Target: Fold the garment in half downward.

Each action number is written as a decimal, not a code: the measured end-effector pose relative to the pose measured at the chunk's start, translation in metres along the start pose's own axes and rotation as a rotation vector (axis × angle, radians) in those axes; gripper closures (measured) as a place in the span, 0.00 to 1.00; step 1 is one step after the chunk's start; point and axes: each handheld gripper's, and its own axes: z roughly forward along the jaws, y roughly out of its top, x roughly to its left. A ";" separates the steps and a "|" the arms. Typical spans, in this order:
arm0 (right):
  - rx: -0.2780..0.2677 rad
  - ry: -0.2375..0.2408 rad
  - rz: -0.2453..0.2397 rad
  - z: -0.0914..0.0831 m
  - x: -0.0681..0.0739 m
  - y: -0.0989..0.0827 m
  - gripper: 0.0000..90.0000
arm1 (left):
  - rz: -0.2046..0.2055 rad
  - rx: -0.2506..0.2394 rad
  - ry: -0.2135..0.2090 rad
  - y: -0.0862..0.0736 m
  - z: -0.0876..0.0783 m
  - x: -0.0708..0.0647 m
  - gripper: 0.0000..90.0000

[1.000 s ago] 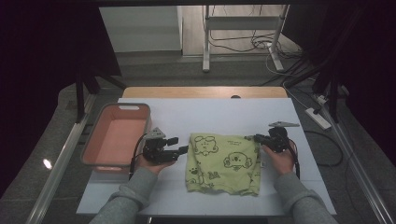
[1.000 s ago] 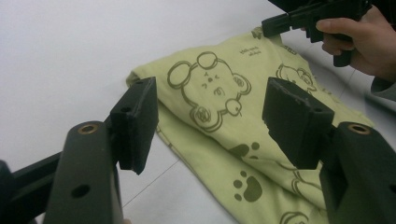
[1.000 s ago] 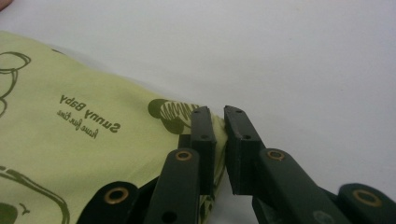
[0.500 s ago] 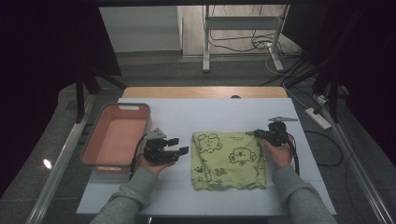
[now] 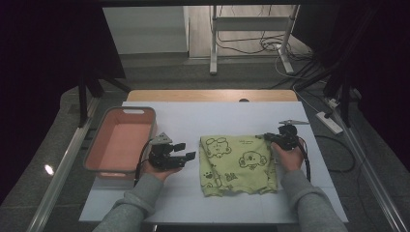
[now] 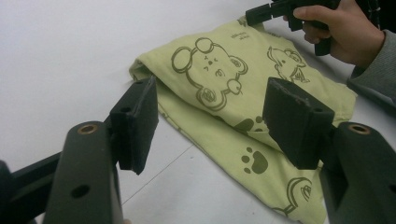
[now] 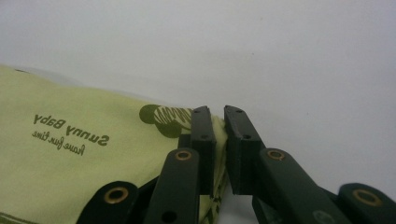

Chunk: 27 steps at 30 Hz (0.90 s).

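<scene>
Right gripper (image 7: 218, 140) pinches only the far corner of the green cloth (image 5: 239, 164) lying mid-table, left gripper (image 6: 210, 126) spread and empty: the layers may slip out when pulled.

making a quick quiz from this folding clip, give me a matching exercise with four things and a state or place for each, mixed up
Things:
1. left gripper
2. right gripper
3. green cloth
4. pink bin

States or places:
A. folded on the white table, printed with bears
B. open, holding nothing, beside the cloth's left edge
C. at the table's left edge
D. shut on a corner of the cloth

Pairs: 1-B, 2-D, 3-A, 4-C
</scene>
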 end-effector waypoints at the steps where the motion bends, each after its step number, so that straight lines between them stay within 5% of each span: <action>1: 0.000 -0.001 0.004 0.000 -0.001 0.000 0.92 | -0.001 0.000 0.000 0.000 0.000 0.000 0.40; 16: -0.023 0.000 0.023 -0.008 -0.003 -0.002 0.86 | -0.001 0.000 0.001 0.000 0.001 0.000 0.40; 20: -0.107 -0.026 -0.007 -0.018 0.009 0.005 0.61 | 0.001 0.003 0.001 0.000 0.002 0.000 0.40; 27: -0.128 0.078 -0.095 -0.033 0.041 0.007 0.55 | 0.003 0.002 0.003 0.000 0.002 0.000 0.40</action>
